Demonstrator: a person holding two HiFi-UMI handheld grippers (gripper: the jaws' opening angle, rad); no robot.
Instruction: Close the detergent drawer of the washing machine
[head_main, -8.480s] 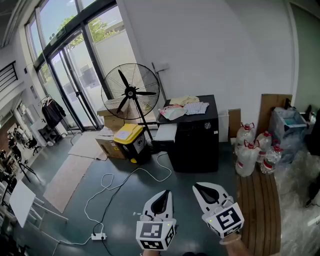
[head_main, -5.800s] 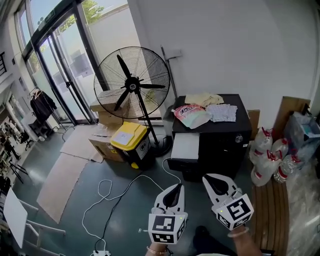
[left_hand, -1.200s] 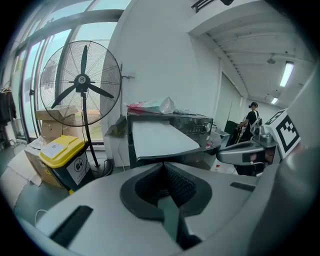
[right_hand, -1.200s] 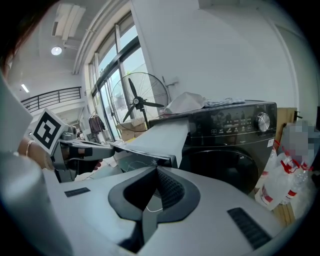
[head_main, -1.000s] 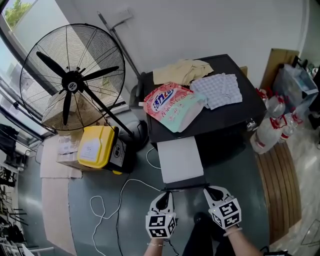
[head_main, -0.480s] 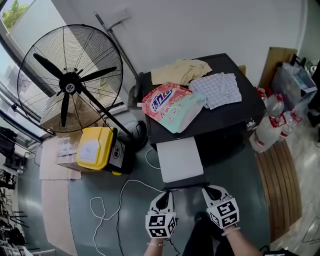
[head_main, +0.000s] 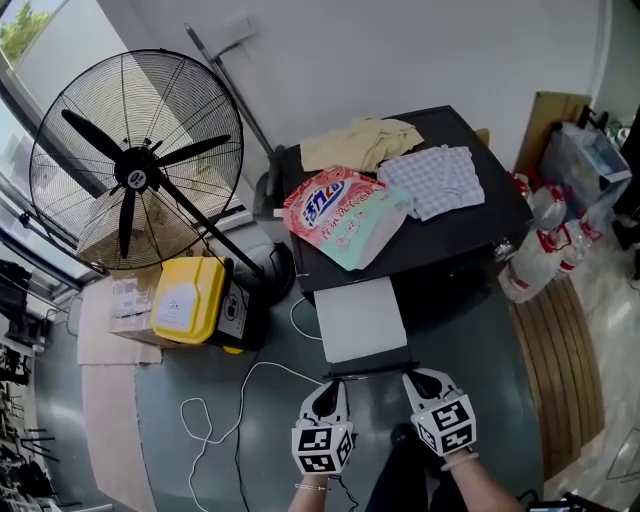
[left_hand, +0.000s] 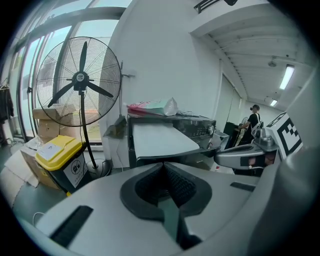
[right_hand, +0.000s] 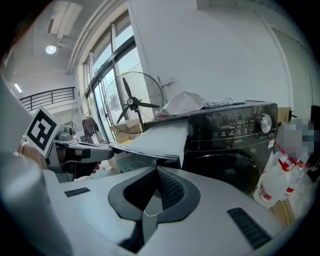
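Left gripper (head_main: 329, 392): jaws pressed together, nothing between them. Right gripper (head_main: 415, 381): jaws likewise pressed together and empty. The two grippers sit side by side, apart from each other.

Drawer (head_main: 360, 320): pulled fully out of the washer (head_main: 475, 225), directly ahead of both grippers. Its dark front edge lies just beyond both sets of jaw tips. Contact cannot be confirmed in any view.

Beyond the drawer, on the washer top: a detergent bag (head_main: 345, 212) straight ahead of the left gripper, and a checked cloth (head_main: 432, 180) ahead of the right gripper.

Left of the left gripper: a white cable (head_main: 240, 395) on the floor. Farther ahead-left: a yellow bin (head_main: 187, 298) and a fan (head_main: 130, 175).
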